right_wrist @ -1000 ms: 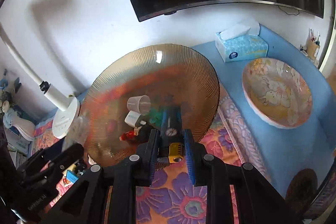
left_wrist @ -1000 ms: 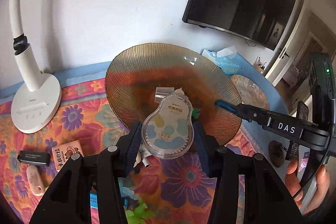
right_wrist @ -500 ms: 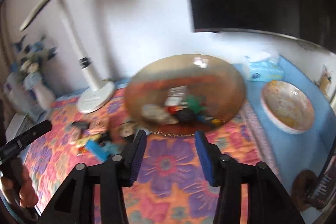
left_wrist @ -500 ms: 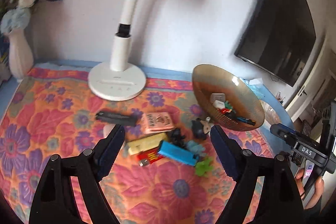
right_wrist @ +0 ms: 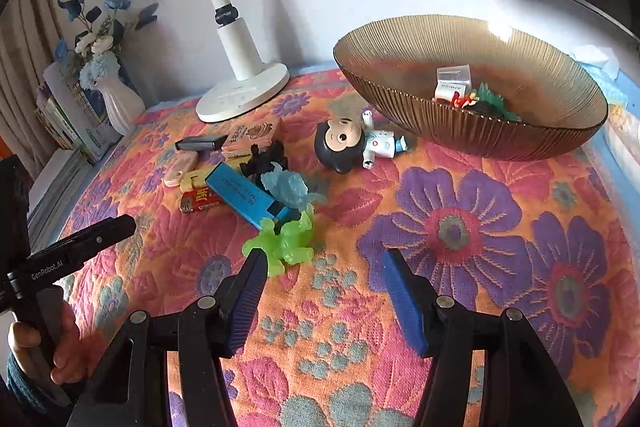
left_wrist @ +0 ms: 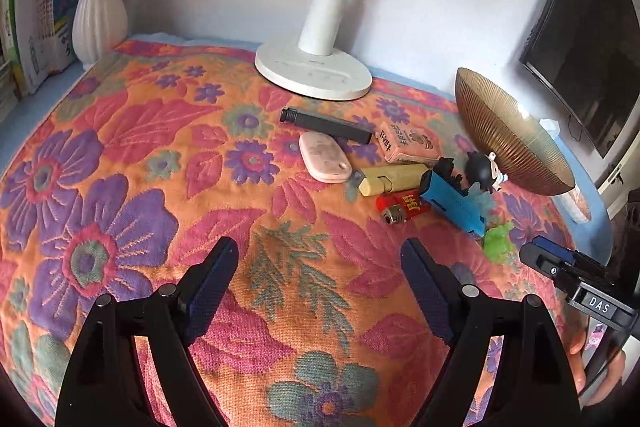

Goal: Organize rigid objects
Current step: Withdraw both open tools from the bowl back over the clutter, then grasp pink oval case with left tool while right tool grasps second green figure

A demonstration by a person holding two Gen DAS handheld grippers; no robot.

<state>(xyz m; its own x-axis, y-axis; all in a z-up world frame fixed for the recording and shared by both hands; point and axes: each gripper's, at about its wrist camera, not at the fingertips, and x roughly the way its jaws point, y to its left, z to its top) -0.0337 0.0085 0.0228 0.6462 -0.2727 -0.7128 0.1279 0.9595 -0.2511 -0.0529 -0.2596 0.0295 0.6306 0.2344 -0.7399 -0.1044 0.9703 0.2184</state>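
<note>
A ribbed amber glass bowl (right_wrist: pixel 520 131) (left_wrist: pixel 508 135) holds several small items, among them a clear cup (right_wrist: pixel 452 75). Loose objects lie in a cluster on the floral cloth: a blue box (right_wrist: pixel 244 193) (left_wrist: pixel 454 203), a green toy (right_wrist: pixel 286 243), a pale blue toy (right_wrist: pixel 290 187), a doll figure (right_wrist: pixel 352 143), a red lighter (left_wrist: pixel 402 207), a yellow lighter (left_wrist: pixel 390 179), a pink oval (left_wrist: pixel 324 157), a black bar (left_wrist: pixel 326 121) and a small carton (left_wrist: pixel 406 143). My left gripper (left_wrist: pixel 320 267) is open and empty, short of the cluster. My right gripper (right_wrist: pixel 324 267) is open and empty, its left finger beside the green toy.
A white lamp base (left_wrist: pixel 314 71) (right_wrist: pixel 244 87) stands at the back. A white vase (left_wrist: pixel 98 15) with flowers and books sit at the far left. A dark screen (left_wrist: pixel 580 39) hangs on the wall at right. A tissue pack (right_wrist: pixel 596 57) lies behind the bowl.
Both grippers let go of their items over the bowl, opened, and pulled back and left. They now hang over the cloth near the cluster of loose objects.
</note>
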